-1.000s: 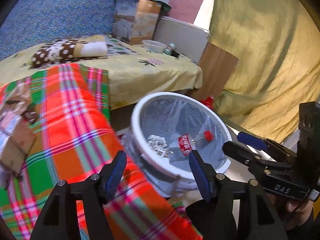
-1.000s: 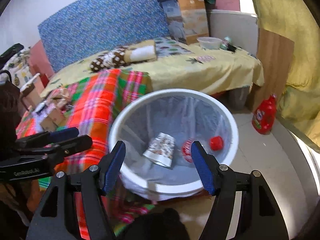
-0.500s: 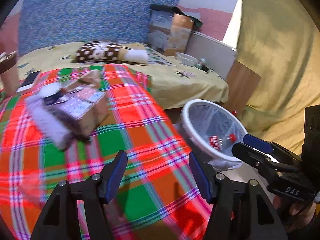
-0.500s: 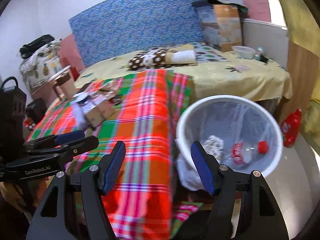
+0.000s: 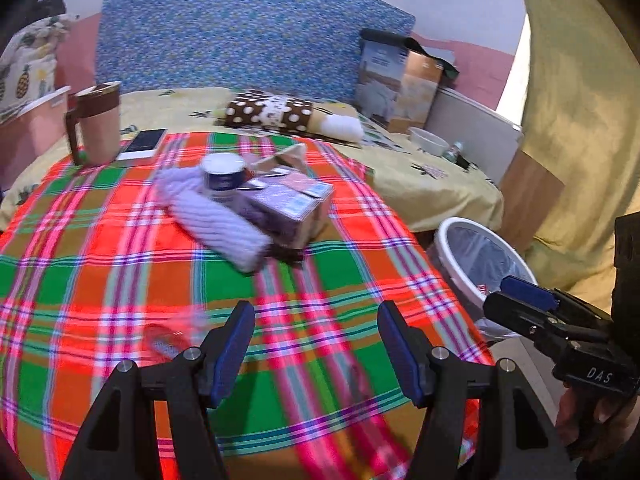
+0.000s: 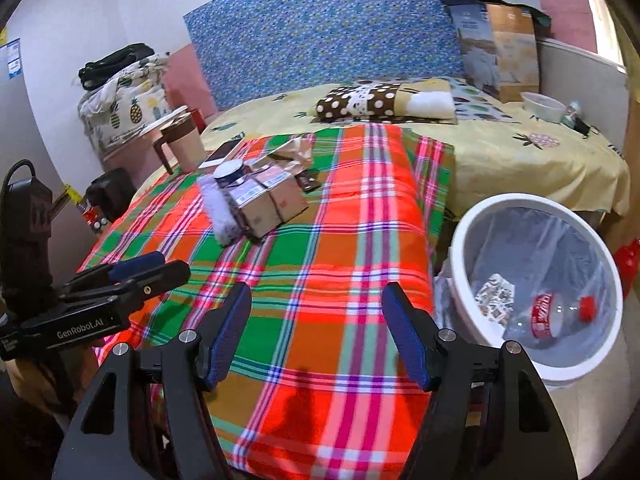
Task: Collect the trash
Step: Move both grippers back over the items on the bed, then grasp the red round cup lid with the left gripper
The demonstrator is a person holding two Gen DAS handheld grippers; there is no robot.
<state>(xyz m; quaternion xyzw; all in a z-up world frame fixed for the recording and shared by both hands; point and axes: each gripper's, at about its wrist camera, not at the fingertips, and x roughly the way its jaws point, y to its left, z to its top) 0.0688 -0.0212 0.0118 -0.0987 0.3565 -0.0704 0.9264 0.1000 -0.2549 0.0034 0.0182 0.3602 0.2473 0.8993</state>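
Observation:
A pile of trash lies on the plaid cloth: cardboard cartons, a round tub, a pale purple fluffy roll and crumpled paper. The cartons also show in the right wrist view. A white bin with a clear liner stands right of the bed and holds a plastic bottle and a crushed paper cup. My left gripper is open and empty above the cloth, short of the pile. My right gripper is open and empty, left of the bin.
A brown mug and a phone sit at the cloth's far left. A dotted pillow, a cardboard bag and a bowl lie further back. A red bottle stands behind the bin.
Both grippers have swung left, away from the bin and over the plaid cloth. The trash pile has come into the middle of both views. Both stay open and empty.

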